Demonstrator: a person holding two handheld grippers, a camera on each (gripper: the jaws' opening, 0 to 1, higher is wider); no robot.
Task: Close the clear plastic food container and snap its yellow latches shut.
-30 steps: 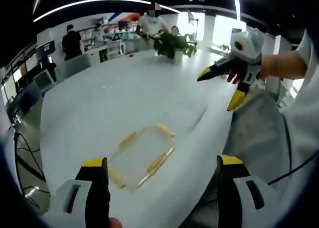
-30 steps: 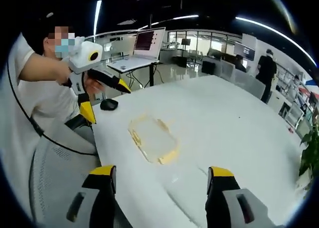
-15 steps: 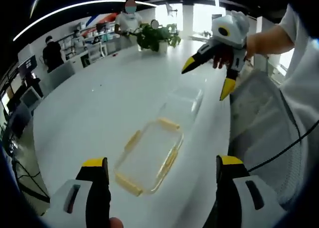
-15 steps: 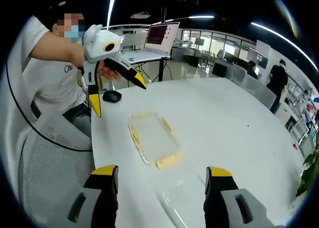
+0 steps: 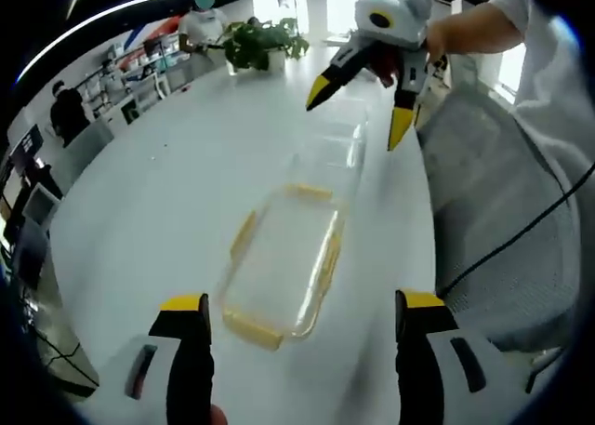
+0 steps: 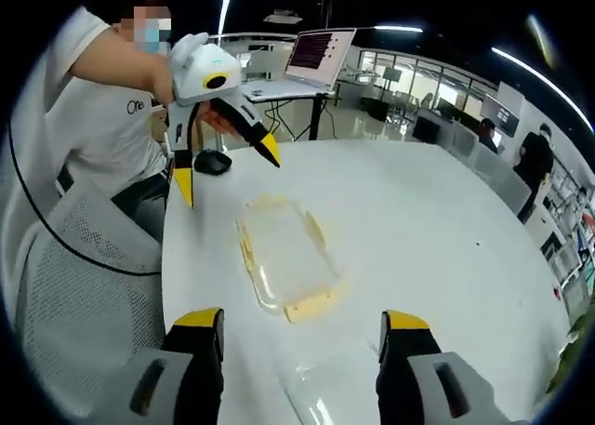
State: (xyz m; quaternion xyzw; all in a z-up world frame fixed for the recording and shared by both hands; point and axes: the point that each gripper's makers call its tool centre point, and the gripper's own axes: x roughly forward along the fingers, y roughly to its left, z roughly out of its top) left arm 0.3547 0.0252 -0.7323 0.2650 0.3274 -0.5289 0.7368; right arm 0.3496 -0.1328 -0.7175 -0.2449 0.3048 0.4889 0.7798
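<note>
A clear plastic container [image 5: 279,258] with yellow latches on its sides lies open on the white table [image 5: 158,174]; it is also in the right gripper view [image 6: 284,253]. Its clear lid [image 5: 337,146] lies flat just beyond it, apart from it, and sits near the bottom of the right gripper view [image 6: 321,397]. My left gripper [image 5: 302,304] is open above the container's near end, holding nothing. My right gripper [image 6: 300,320] is open over the lid's edge, empty. Each gripper shows in the other's view: the right one [image 5: 358,109] and the left one [image 6: 226,169], both with jaws spread.
A grey mesh chair [image 6: 74,276] stands at the table's edge by the person [image 6: 102,109]. A black mouse [image 6: 214,162] lies near that edge, with a laptop [image 6: 316,53] on a stand behind. A potted plant [image 5: 260,39] sits at the far end, and people stand beyond it.
Both views have drawn nearer to the container, which now looks larger and more central. The right gripper has come down closer to the lid. Both grippers stay open.
</note>
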